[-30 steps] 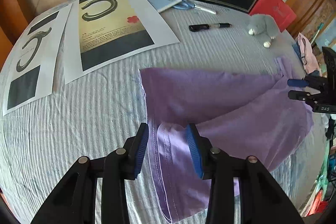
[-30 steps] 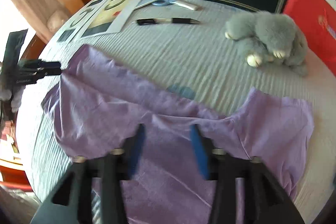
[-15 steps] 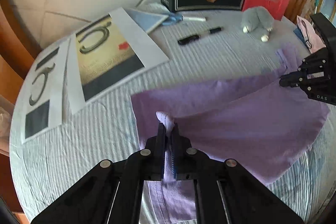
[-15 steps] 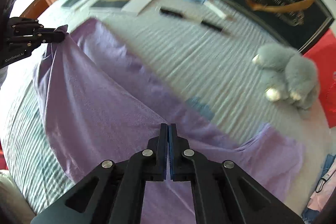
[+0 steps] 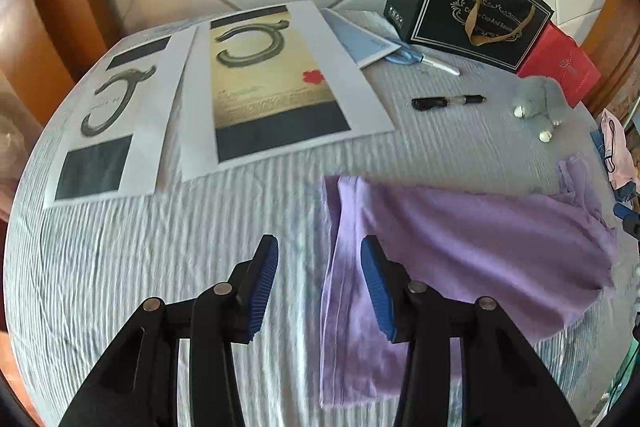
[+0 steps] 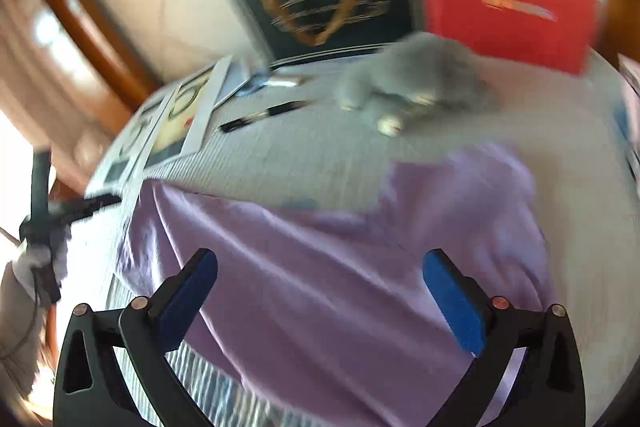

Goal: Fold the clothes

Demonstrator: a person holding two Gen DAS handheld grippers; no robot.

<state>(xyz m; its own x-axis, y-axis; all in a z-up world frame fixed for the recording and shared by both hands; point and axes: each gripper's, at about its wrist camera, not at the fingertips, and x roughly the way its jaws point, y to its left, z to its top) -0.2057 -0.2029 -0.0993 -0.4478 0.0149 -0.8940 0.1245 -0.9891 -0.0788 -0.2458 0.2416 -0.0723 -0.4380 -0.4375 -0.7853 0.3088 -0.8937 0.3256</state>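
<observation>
We look down on a table covered by a pale grey ribbed cloth [image 5: 132, 267]. At the far left lie two long white paper posters printed with dark curled brush shapes [image 5: 264, 83], flat and side by side, well clear of the work area, which we judge keeps them out of the folding.

Next, low in the left wrist view, comes our left gripper [image 5: 318, 287]. Its blue-padded jaws have just been opening and now stand apart, holding nothing. The left edge of the lilac cotton garment [image 5: 460, 251] lies on the table beneath the gap, under the right pad; nothing presses on it.

The garment spreads flat across the middle and right of the table, a folded strip doubled along its left side. It looks as if one fold has been laid down and let go.

Beyond it, toward the wall, lie a black pen [image 5: 446, 101], blue-handled scissors [image 5: 404, 57] and a black paper gift bag with a gold ribbon handle [image 5: 468, 15]. Further right sit a small grey plush rabbit [image 5: 538, 99] and a red paper bag [image 5: 560, 71].

In the blurred right wrist view, our right gripper [image 6: 320, 301] hangs over the garment's right half. Its jaws have just been opening, stand wide, and are empty, which suggests that this side too has been released.
</observation>
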